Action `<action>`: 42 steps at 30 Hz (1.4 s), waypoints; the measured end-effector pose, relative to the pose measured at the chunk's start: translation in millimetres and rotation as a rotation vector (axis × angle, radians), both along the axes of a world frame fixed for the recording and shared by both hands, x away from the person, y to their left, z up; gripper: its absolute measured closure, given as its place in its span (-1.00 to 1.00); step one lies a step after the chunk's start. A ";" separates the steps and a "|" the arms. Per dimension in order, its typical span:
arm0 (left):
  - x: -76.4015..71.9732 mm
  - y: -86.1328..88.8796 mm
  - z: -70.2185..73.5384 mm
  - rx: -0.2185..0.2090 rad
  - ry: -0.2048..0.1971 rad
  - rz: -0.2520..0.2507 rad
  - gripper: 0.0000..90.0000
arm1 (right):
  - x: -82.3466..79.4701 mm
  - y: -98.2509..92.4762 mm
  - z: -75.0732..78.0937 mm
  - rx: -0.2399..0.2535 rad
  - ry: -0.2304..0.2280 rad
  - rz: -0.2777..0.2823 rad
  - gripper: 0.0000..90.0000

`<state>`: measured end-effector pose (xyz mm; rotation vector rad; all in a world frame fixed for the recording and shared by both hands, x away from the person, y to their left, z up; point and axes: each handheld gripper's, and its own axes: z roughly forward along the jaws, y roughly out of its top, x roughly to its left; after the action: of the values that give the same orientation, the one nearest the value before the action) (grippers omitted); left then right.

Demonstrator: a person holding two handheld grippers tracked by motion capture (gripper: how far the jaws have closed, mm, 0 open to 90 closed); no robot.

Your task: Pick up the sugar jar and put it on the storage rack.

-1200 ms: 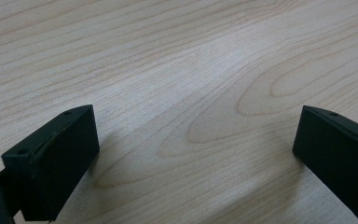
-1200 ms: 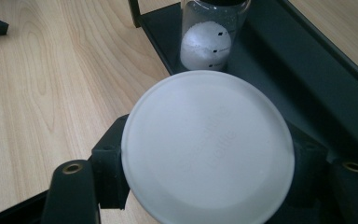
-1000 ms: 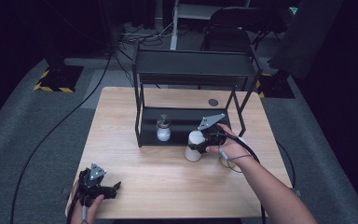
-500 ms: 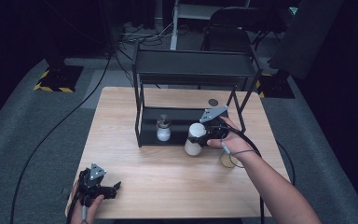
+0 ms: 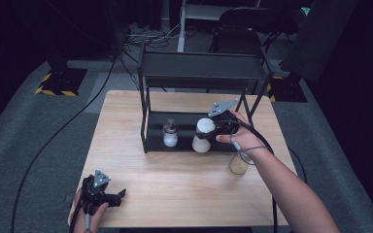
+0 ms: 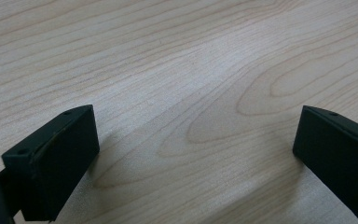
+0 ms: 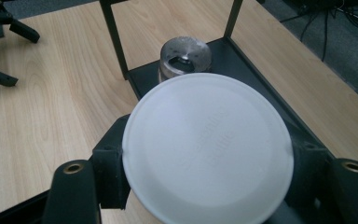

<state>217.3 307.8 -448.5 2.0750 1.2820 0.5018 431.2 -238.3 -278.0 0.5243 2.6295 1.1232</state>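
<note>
My right gripper (image 5: 212,132) is shut on a white-lidded jar (image 5: 202,141) and holds it at the front edge of the black rack's lower shelf (image 5: 187,121). In the right gripper view the white lid (image 7: 207,149) sits between both jaws. Just beyond it on the shelf stands a small shaker with a metal top (image 7: 185,56), seen in the high view as the shaker (image 5: 170,135) left of the held jar. My left gripper (image 5: 112,196) rests at the table's front left corner, open. Its jaws stand wide apart over bare wood (image 6: 196,93).
A jar with yellowish contents (image 5: 238,164) stands on the table under my right wrist. The two-tier black rack (image 5: 201,68) occupies the back middle of the wooden table (image 5: 175,184). A cable (image 5: 53,141) trails across the grey floor on the left.
My right gripper has carried the white-lidded jar up and away from me, toward the lower shelf beside the shaker. The left gripper has stayed put.
</note>
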 end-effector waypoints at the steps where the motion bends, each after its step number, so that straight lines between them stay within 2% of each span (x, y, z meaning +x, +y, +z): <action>1: 0.0 0.0 0.0 0.000 0.000 0.000 -0.99 | 1.3 0.2 0.8 0.004 -0.001 -0.003 -0.25; 7: 0.0 -0.1 0.0 0.000 0.000 0.000 -0.99 | 11.4 7.7 4.2 0.001 -0.002 -0.003 -0.25; 13: -0.1 -0.1 0.0 0.000 0.000 0.000 -0.99 | 25.4 19.7 0.5 -0.009 0.006 0.007 -0.25; 22: -0.1 0.0 0.0 0.000 0.000 -0.001 -0.99 | 45.8 34.5 -13.9 -0.025 0.018 0.001 -0.25; 29: 0.1 0.3 0.0 0.000 -0.001 -0.006 -0.99 | 60.9 38.5 -27.4 -0.039 0.048 -0.024 -0.25; 42: 0.1 0.2 0.1 0.001 0.001 -0.007 -0.99 | 67.5 41.3 -41.1 -0.043 0.062 -0.026 -0.25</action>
<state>217.4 308.0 -448.4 2.0801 1.2741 0.4988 498.7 -197.0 -319.2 0.5914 2.6848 1.0563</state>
